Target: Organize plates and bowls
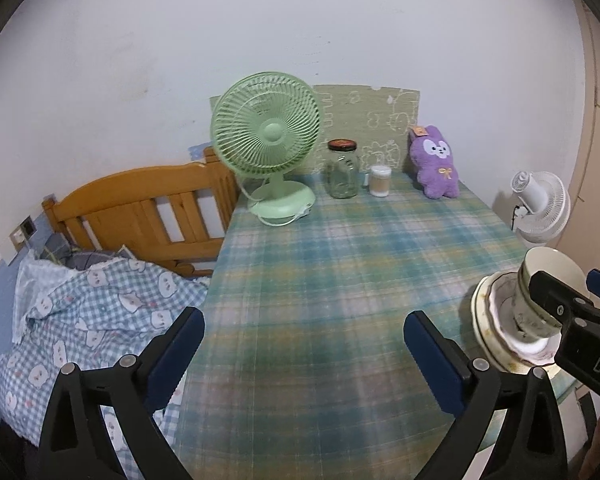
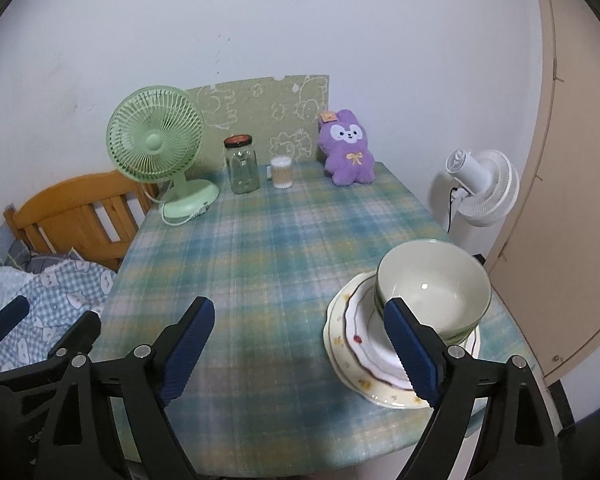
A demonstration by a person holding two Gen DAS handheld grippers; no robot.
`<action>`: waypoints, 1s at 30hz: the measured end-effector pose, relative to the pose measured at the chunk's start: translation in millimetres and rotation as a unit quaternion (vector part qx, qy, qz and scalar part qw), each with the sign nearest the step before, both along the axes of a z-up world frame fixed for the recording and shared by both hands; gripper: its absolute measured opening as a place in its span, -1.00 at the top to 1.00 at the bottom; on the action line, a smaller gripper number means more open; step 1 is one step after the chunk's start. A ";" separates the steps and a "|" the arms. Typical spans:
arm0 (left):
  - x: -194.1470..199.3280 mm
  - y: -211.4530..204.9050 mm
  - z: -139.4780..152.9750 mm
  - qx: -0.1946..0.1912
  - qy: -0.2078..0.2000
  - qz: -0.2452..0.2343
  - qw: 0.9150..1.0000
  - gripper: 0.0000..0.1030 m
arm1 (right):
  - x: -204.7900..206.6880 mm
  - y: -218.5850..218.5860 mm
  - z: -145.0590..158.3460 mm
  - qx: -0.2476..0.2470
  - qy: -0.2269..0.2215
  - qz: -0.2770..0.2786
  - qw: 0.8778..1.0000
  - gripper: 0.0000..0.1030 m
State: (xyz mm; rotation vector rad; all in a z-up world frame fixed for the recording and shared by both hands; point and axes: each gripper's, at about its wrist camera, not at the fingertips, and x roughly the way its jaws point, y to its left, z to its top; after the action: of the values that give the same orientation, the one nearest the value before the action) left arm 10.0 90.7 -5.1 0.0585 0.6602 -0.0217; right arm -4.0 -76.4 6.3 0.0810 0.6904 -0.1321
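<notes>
— What's along the far wall (image 2: 300, 20)?
— White plaster, with a green patterned board (image 2: 268, 108) leaning on it.
— And left?
— A wooden bed frame (image 1: 148, 208) and checked bedding (image 1: 80, 312). A beige door (image 2: 560, 220) stands right, a white fan (image 2: 480, 184) near it.

1. Bowl (image 2: 436, 280): I see a pale cream interior and a green-patterned outer wall; it sits upright, topmost on the stack.
2. White plate (image 2: 364, 332): scalloped, dark-rimmed, with a small red motif; lies directly beneath the bowl.
3. Cream plate (image 2: 340, 356): larger, yellow-flowered, bottom of the stack, flat near the table's right edge.
</notes>
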 end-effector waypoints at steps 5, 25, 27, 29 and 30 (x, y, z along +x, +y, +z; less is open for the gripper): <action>-11.8 0.4 -12.6 -0.015 -0.009 0.014 1.000 -0.97 | -11.1 -2.3 -17.8 0.006 -0.006 0.008 1.000 -0.72; -29.0 -7.4 -49.4 -0.026 -0.050 0.026 0.998 -0.99 | -26.3 -5.3 -59.3 -0.020 -0.046 0.013 0.999 -0.73; -28.9 -8.8 -48.0 -0.026 -0.052 0.024 0.998 -0.99 | -26.0 -6.7 -58.4 -0.019 -0.046 0.011 0.999 -0.73; -29.2 -10.3 -46.2 -0.026 -0.054 0.021 0.998 -0.99 | -24.7 -8.6 -57.5 -0.016 -0.044 0.009 0.999 -0.73; -29.6 -11.0 -44.7 -0.027 -0.056 0.019 0.998 -0.99 | -24.7 -9.4 -57.0 -0.016 -0.043 0.008 0.999 -0.73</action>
State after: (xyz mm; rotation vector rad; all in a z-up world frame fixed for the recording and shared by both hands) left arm -19.6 79.8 -49.8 -0.0048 0.5484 0.0010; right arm -28.7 -85.7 -50.7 0.0504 0.6019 -0.1230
